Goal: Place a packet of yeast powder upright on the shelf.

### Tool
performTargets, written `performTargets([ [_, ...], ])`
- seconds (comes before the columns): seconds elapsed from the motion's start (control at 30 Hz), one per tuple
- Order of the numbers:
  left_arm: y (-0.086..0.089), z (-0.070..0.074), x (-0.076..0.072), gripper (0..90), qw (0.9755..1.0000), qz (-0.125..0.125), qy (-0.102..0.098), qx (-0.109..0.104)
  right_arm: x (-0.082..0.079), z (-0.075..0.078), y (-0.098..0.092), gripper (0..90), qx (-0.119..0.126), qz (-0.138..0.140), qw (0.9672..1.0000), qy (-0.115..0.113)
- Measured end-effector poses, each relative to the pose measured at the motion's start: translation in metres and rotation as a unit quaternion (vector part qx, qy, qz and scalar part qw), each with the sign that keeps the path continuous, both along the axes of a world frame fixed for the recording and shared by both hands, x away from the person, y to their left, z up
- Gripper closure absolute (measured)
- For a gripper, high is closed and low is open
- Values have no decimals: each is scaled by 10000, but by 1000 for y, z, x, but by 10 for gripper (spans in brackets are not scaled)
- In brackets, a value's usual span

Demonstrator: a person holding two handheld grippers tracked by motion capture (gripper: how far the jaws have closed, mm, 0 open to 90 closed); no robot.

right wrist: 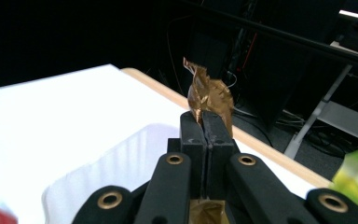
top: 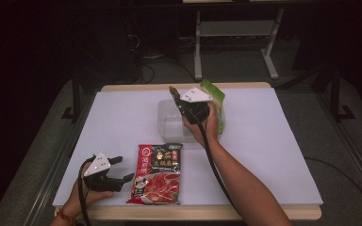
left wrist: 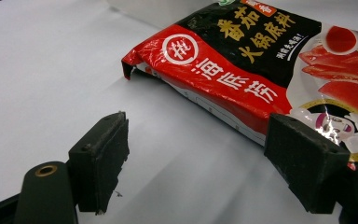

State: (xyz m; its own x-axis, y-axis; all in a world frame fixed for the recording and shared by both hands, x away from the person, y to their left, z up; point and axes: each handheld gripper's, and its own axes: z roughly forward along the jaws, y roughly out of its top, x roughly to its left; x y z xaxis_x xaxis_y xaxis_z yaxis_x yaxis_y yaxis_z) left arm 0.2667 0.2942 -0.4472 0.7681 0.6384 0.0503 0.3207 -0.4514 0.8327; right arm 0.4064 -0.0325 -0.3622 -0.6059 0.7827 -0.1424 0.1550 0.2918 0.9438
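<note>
**Right tongs pinch a brown wrapper above the tub; left tongs gape beside the red packet**

Right arm: forearm comes in from the bottom edge of the high view and reaches forward and leftward across the white table (top: pixel 273 155), hand raised off the surface over mid-table. The right tongs (top: pixel 175 94) point away from the person, toward the far edge.

Right tongs: jaws pressed together with no gap between them in the right gripper view. Clamped between the tips is a crumpled brown foil wrapper (right wrist: pixel 208 95), which stands up above the jaws; a bit more of it shows low between the arms of the tongs. It is held in the air, above a clear plastic tub (top: pixel 172 123) that sits on the table under and just in front of the hand. A green bag (top: pixel 218 101) stands just behind the hand, to its right.

Left arm: hand rests low at the near left corner of the table, wrist at the edge.

Left tongs (top: pixel 122 169): jaws spread wide, holding nothing, pointing right toward a red and black soup-base packet (top: pixel 158 173) lying flat on the table. In the left gripper view the packet's long edge lies just past the right-hand jaw; contact cannot be made out. The other jaw is over bare table.
</note>
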Motion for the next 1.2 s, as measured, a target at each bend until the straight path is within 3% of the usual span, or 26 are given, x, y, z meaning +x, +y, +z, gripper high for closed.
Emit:
performTargets([
  [0.37,-1,-1,0,209,10000,28,10,7,-18,-5,-32,877,158,59,9999,28],
  [0.83,-1,-2,0,210,10000,50,39,72,-28,-12,-49,855,93,136,9998,101],
  [1.2,1,-2,2,207,9999,98,66,-4,-31,-16,-56,805,49,74,9999,137],
])
